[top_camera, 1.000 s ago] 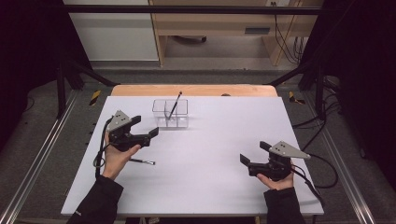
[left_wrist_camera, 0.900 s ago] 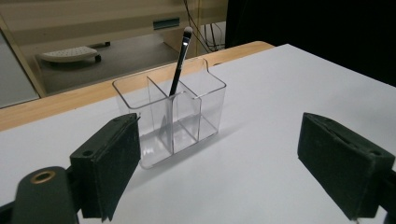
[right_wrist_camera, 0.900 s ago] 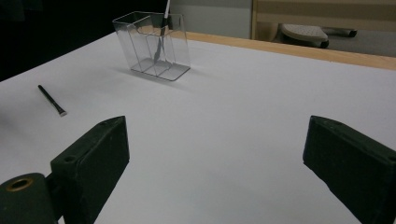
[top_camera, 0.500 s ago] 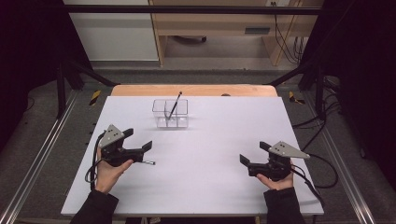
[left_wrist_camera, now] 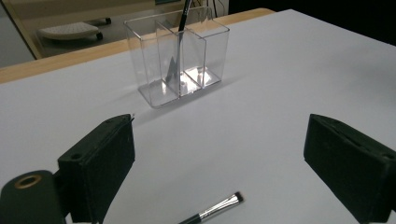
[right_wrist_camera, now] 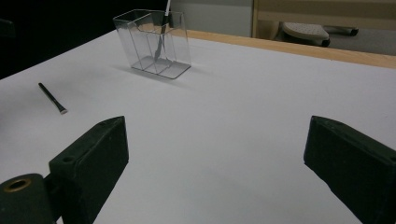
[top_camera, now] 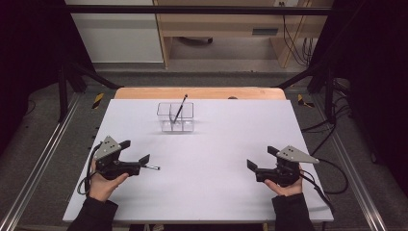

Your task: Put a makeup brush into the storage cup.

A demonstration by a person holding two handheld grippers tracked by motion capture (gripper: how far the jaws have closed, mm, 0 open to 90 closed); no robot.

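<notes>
The left tool (top_camera: 137, 155) lies low over the white surface (top_camera: 216, 178) near its left edge, held from behind by the left hand (top_camera: 103, 179), whose forearm and dark sleeve come up from the near edge close to the near left corner. The tool points across the surface toward the right edge, about level, with the grey plate on top tipped toward the far side. Its jaws have just been opening and now stand wide apart with nothing between the pads. In the left gripper view the two black jaws rise at either side, and the small makeup brush (left_wrist_camera: 217, 208) lies flat on the surface just ahead of and below them, its metal ferrule and dark tip toward the right jaw; no pad touches it. In the high view the brush tip pokes out just past the near jaw. The right tool (top_camera: 260, 158) rests near the right edge, toward the near right corner, gripped from behind by the right hand (top_camera: 284, 185), pointing toward the left edge. Its jaws are also spread wide and hold nothing. The clear organizer (top_camera: 175, 117) stands upright toward the far edge, left of the middle, well apart from both tools, and a second dark brush (top_camera: 181, 107) leans in one of its compartments, its handle tilted toward the far right.
</notes>
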